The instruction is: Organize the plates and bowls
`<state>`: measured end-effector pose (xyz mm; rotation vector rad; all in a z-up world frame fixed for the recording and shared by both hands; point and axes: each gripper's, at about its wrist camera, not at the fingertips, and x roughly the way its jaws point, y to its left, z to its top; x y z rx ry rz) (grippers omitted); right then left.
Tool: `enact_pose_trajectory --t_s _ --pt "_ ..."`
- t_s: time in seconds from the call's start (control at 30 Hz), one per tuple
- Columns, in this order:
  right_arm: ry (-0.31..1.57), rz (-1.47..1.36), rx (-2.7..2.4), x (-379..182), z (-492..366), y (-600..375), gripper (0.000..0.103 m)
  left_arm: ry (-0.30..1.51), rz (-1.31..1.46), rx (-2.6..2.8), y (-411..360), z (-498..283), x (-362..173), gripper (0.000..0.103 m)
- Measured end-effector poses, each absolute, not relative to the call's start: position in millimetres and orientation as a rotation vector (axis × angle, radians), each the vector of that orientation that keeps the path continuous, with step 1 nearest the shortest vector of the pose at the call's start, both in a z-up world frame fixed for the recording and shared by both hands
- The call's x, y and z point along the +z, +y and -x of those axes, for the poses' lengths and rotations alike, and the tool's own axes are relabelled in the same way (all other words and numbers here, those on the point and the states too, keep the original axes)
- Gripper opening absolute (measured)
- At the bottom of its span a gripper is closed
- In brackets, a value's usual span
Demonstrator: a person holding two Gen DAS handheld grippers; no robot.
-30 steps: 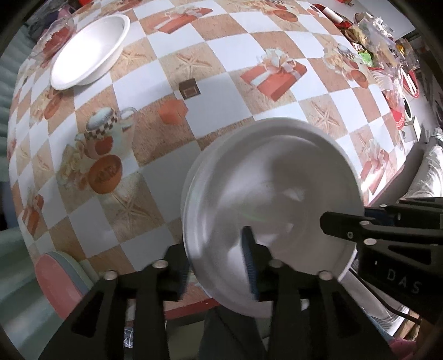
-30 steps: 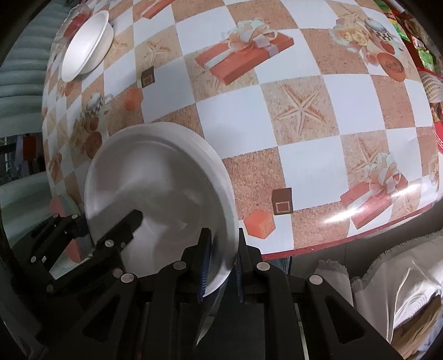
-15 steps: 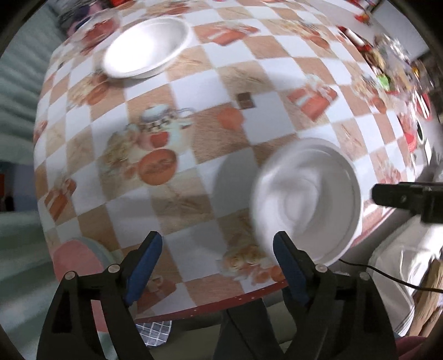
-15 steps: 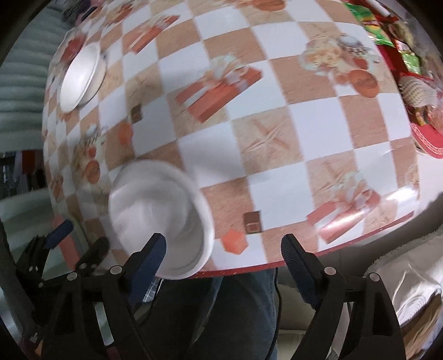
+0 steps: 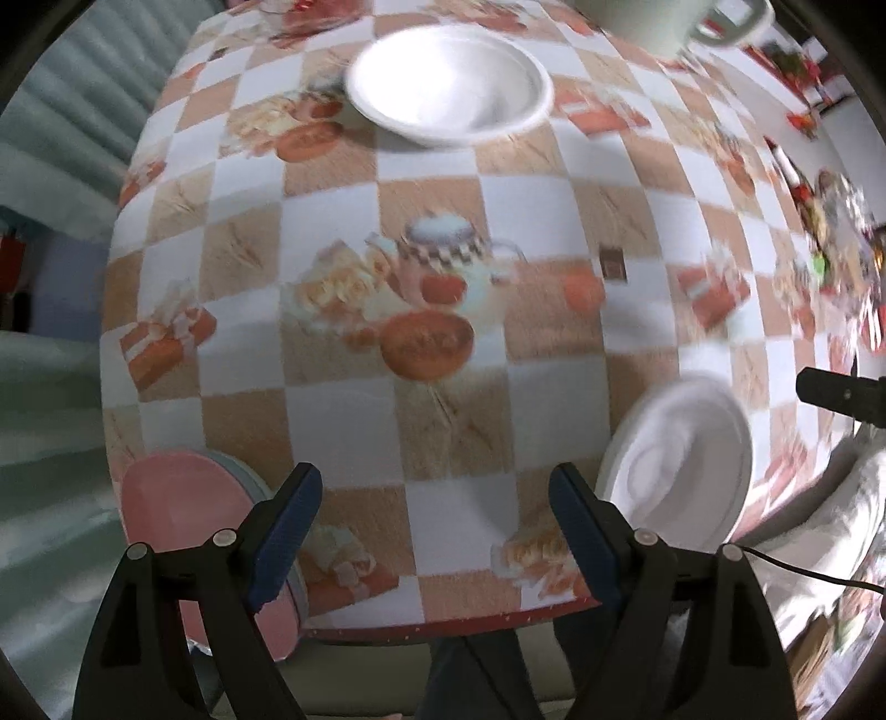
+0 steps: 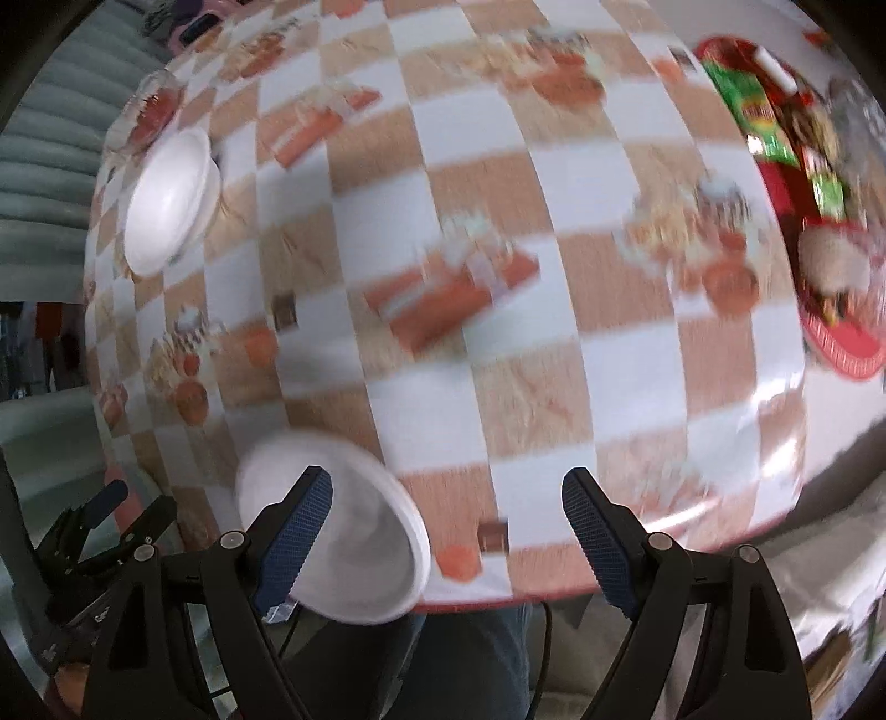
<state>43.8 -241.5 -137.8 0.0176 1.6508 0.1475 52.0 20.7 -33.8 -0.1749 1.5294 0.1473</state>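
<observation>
A stack of white plates (image 5: 678,465) lies at the near right edge of the checkered table (image 5: 443,432); it also shows in the right wrist view (image 6: 354,548) at the near left. A white bowl (image 5: 448,83) sits at the far side, seen in the right wrist view (image 6: 169,202) at far left. Pink plates (image 5: 183,515) lie at the near left corner. My left gripper (image 5: 432,520) is open and empty above the near edge. My right gripper (image 6: 446,531) is open and empty, right of the white plates. The left gripper (image 6: 105,520) shows in the right wrist view.
A red tray of snacks (image 6: 797,194) sits at the far right of the table. A pale mug (image 5: 675,22) stands behind the bowl. The right gripper's tip (image 5: 836,393) pokes in at the right. A sofa lies left of the table.
Both grippers let go of the white plate stack, opened wide and pulled back from it. The stack now rests at the table's near edge. Both views are blurred by motion.
</observation>
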Motion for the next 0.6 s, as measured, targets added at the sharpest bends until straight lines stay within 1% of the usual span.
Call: enact_pose_trajectory --t_s 0.17,0.27,0.5,0.6 --pt "1.602 0.025 0.187 -124.5 -78.8 -229.0 0.086 1.493 0.238 0.207 45.5 -72.5 -22.9 0.087" --pt "1.586 0.058 0.211 -121.2 -98.2 -218.9 0.086 1.472 0.244 0.24 45.7 -85.2 -20.0 0.087" --pt "1.575 0.106 0.274 -131.0 -131.9 -178.5 0.086 1.453 0.293 0.288 62.3 -125.2 -26.4 0.087" --pt "1.579 0.141 0.304 -138.7 -142.8 -157.1 0.086 1.431 0.27 0.341 65.5 -139.2 -26.9 0.087"
